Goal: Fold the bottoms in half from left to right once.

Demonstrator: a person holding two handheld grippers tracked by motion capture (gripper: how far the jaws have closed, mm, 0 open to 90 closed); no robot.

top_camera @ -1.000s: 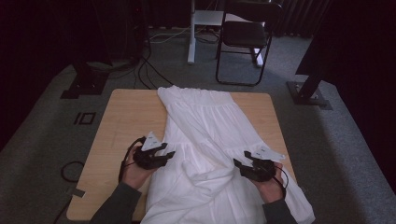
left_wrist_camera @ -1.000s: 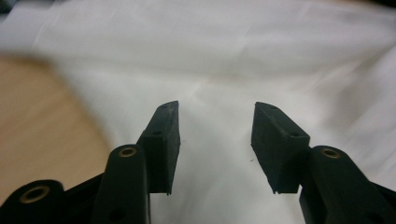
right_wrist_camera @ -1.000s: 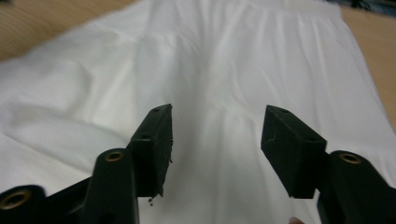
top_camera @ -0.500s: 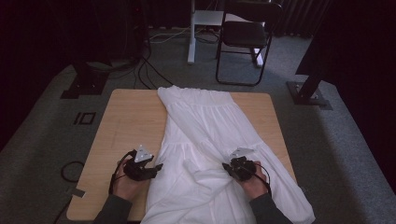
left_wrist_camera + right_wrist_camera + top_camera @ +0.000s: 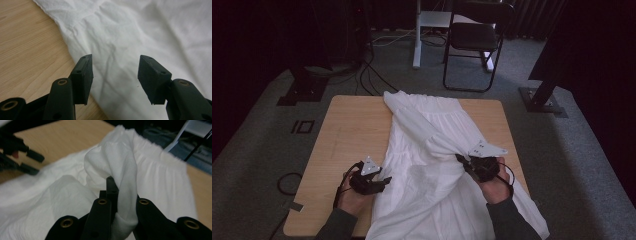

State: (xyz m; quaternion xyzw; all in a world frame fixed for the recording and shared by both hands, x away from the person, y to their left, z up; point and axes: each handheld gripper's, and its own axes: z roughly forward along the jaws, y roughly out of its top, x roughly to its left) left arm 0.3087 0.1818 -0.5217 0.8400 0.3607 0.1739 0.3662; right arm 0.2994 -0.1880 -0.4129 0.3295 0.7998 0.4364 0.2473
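White crumpled cotton garment (image 5: 432, 165) is spread along the light wooden worktop (image 5: 347, 135). A fold of it is pinched in the right tool (image 5: 464, 164), jaws clamped together, raised versus half a second ago. Left tool (image 5: 384, 182) is held half open at the garment's left edge, nothing gripped, lowered slightly since earlier.

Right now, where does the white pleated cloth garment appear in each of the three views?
High view: the white pleated cloth garment runs down the middle of the table, far edge to near edge.
Left gripper view: it covers the upper right, beyond the open left claw.
Right gripper view: a fold stands bunched at centre, pinched in the right claw.
Shared landmark: the light wooden table.
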